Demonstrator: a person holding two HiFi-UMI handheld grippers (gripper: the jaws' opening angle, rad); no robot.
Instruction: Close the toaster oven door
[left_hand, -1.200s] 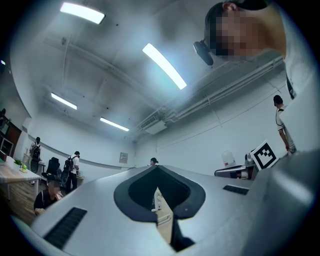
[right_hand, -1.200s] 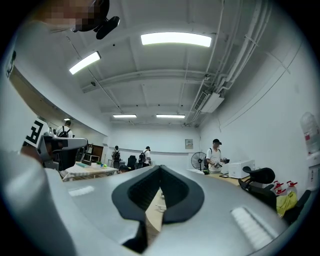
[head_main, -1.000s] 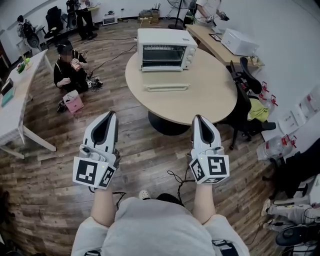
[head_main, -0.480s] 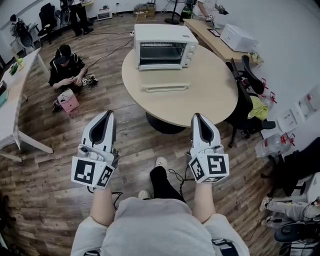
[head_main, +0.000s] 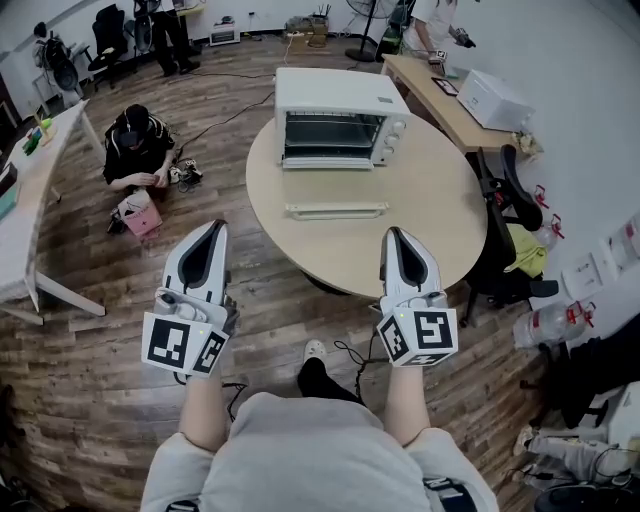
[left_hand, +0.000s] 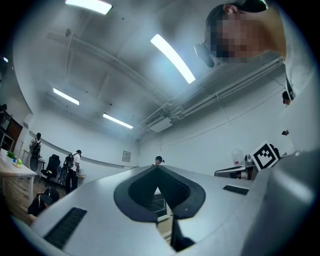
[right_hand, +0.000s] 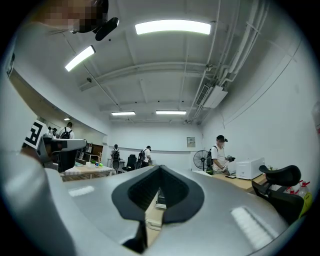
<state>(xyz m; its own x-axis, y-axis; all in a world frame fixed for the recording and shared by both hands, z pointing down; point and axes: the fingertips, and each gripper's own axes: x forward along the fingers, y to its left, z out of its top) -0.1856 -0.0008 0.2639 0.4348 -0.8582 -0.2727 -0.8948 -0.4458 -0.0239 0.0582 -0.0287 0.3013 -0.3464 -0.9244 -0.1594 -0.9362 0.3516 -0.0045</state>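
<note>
In the head view, the toaster oven (head_main: 335, 118) stands at the far side of a round desk (head_main: 440, 235), its door (head_main: 336, 190) dropped open toward the person, with the handle bar at its near edge. The left gripper (head_main: 212, 232) and the right gripper (head_main: 397, 236) are held side by side at the desk's near edge, well apart from the oven, and both point toward it. A person (head_main: 140, 150) crouches on the wooden floor (head_main: 90, 380) to the left, and an office chair (head_main: 505, 205) stands at the desk's right. In the left gripper view, the left gripper (left_hand: 158, 168) has its fingers clenched tip to tip with nothing between them. In the right gripper view, the right gripper (right_hand: 160, 168) likewise has its fingers pressed together and empty.
</note>
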